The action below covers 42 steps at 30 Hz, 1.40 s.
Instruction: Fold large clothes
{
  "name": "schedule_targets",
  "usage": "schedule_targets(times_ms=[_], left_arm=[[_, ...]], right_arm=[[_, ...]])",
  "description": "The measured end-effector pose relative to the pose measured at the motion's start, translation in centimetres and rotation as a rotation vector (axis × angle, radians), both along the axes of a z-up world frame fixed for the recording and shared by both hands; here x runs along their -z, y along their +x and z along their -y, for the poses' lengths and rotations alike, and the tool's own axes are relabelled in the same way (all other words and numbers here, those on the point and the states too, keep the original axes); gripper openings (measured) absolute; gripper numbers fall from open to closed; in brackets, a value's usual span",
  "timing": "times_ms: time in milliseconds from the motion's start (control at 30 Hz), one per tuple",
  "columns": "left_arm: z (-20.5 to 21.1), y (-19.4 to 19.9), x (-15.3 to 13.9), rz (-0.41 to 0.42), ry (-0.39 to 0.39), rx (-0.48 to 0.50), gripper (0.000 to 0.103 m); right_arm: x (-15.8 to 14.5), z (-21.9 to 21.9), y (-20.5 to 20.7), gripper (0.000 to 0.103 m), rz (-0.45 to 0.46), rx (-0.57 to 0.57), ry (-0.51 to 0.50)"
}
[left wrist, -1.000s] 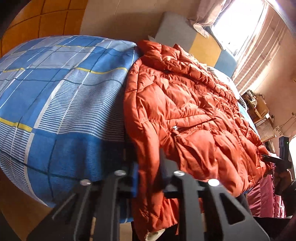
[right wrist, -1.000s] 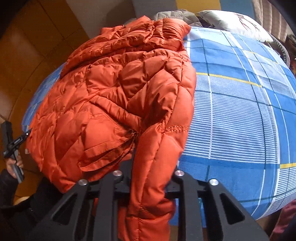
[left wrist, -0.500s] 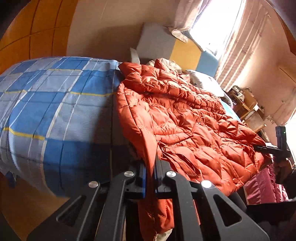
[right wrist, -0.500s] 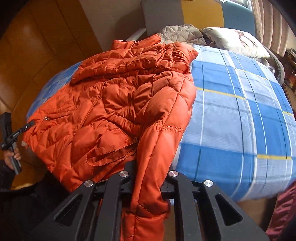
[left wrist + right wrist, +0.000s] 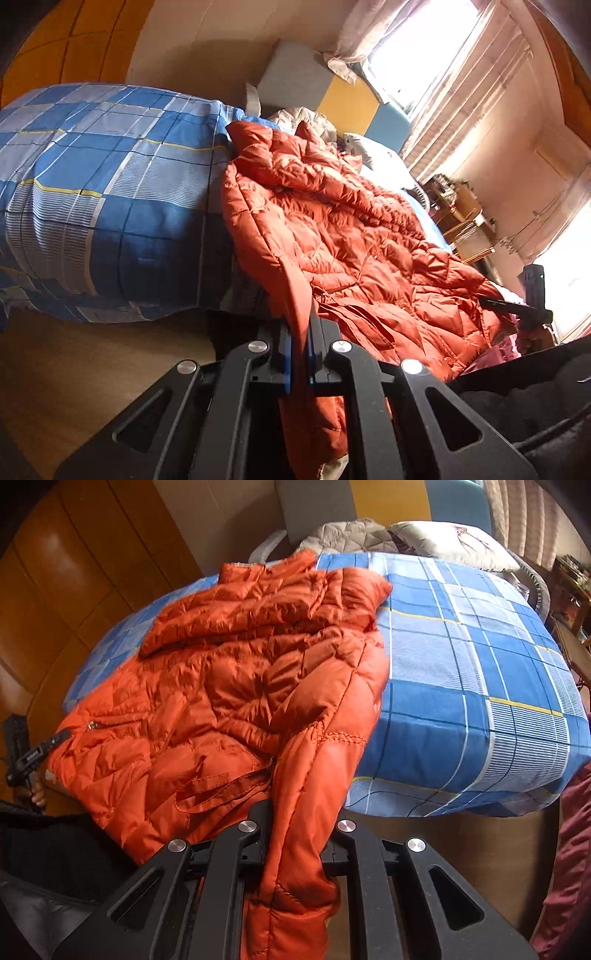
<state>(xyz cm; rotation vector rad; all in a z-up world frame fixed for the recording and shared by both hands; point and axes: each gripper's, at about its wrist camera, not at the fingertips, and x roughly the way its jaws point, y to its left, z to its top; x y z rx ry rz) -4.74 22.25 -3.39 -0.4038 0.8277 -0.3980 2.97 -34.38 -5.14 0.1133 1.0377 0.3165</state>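
An orange quilted jacket [image 5: 236, 686] is spread over the near end of a bed [image 5: 480, 672] covered in a blue checked sheet, its hem hanging past the bed's foot edge. In the left wrist view the left gripper [image 5: 300, 354] is seen clamped on a thin edge of the jacket, the fabric pinched tight between blue pads [image 5: 287, 363]; its jaws have just been closing and are nearly together. In the right wrist view the right gripper [image 5: 295, 834] is seen closed on a thicker fold at the jacket's other hem corner, a puffed roll of fabric being squeezed between the jaws and hanging below them; these jaws too have just been closing on the cloth. The jacket's collar end lies toward the head of the bed, where a pillow [image 5: 454, 542] and a grey quilt [image 5: 351, 535] are seen against a headboard [image 5: 388, 502] of grey, yellow and blue panels. Most of the sheet on the bed's far side is left uncovered. A curtained window [image 5: 424, 55] is seen beyond the head of the bed. The floor [image 5: 92, 369] below the foot edge is wooden.
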Motion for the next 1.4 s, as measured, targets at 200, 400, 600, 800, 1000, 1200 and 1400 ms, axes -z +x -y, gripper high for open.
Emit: schedule_targets(times_ms=[200,400,600,800,1000,1200,1400], left_arm=[[-0.7,1.6,-2.1,0.075,-0.092,0.024,0.005],[-1.2,4.6,-4.9,0.166,-0.187,0.039,0.005],[-1.3,9.0,-6.8,0.232,-0.233,0.023,0.005],[-0.7,14.6,-6.8,0.246,-0.223,0.003,0.005],[-0.3,20.7,-6.1,0.221,-0.233,-0.027,0.005],[-0.6,26.9,-3.6,0.133,-0.216,-0.09,0.005],[-0.9,32.2,0.0,0.019,-0.175,-0.133,0.005]], right_arm=[[-2.3,0.2,1.3,0.011,0.076,0.014,0.025],[-5.3,0.4,3.6,0.011,0.165,0.043,0.07],[-6.8,0.3,8.1,0.011,0.22,0.05,0.066],[-6.8,0.1,13.0,0.011,0.236,0.057,0.059],[-5.6,-0.3,18.6,0.011,0.211,0.087,0.066],[-3.2,-0.2,23.7,0.011,0.15,0.147,0.055],[-1.0,0.5,27.1,0.023,0.091,0.189,0.088]])
